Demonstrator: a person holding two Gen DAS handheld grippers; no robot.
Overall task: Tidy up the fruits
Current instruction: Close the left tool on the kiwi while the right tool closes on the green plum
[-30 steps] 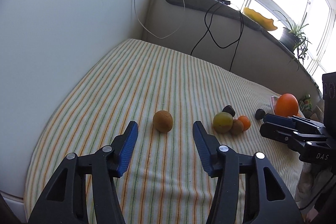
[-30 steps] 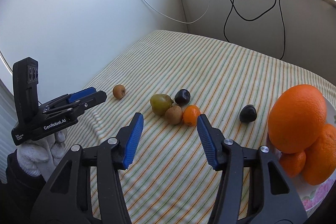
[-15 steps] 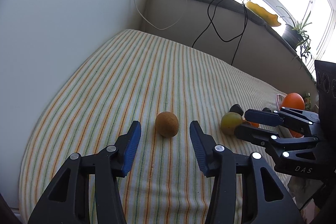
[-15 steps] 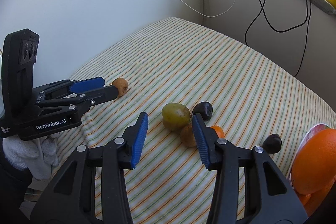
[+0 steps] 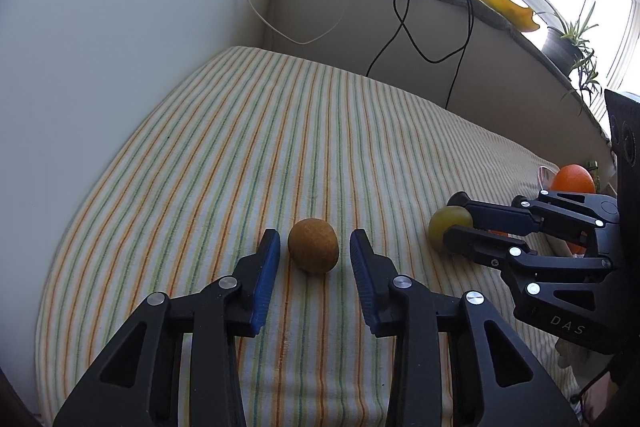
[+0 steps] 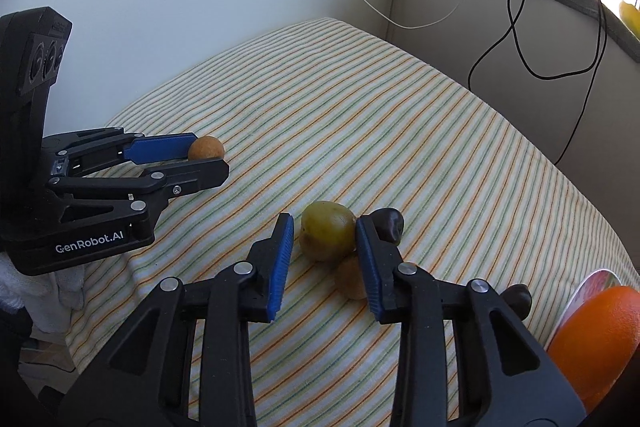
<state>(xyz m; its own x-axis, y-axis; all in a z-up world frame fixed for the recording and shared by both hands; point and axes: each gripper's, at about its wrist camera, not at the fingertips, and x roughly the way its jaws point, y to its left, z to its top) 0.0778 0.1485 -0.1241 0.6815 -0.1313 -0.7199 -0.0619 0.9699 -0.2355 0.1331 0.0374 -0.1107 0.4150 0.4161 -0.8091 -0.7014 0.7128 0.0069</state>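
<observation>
As it is seen from the left wrist, the left gripper (image 5: pixel 313 243) is lowered over the striped cloth (image 5: pixel 280 131), and a round brown fruit (image 5: pixel 313 245) lies between its blue pads (image 5: pixel 266 279). The jaws have just been closing and are narrow now, but a small gap is kept on both sides, so the fruit is not pressed. To the right, the right gripper (image 5: pixel 450 223) is seen around a yellow-green fruit (image 5: pixel 446 225), which is partly hidden by its fingers. An orange (image 5: pixel 573 179) is seen behind it. Black cables (image 5: pixel 424 39) hang from the sill.

From the right wrist, the right gripper (image 6: pixel 325 241) is placed around the yellow-green fruit (image 6: pixel 326 235). Its jaws have also just been closing; the right pad (image 6: pixel 366 263) touches the fruit, while a slit remains at the left pad. A small brown fruit (image 6: pixel 349 279) and a dark fruit (image 6: pixel 390 225) lie just beside and are partly covered by the right finger. Another dark fruit (image 6: pixel 518 299) and the orange (image 6: pixel 596 339) on a plate (image 6: pixel 592 287) are further right. The left gripper (image 6: pixel 208 161) is seen at the brown fruit (image 6: pixel 205 148).
</observation>
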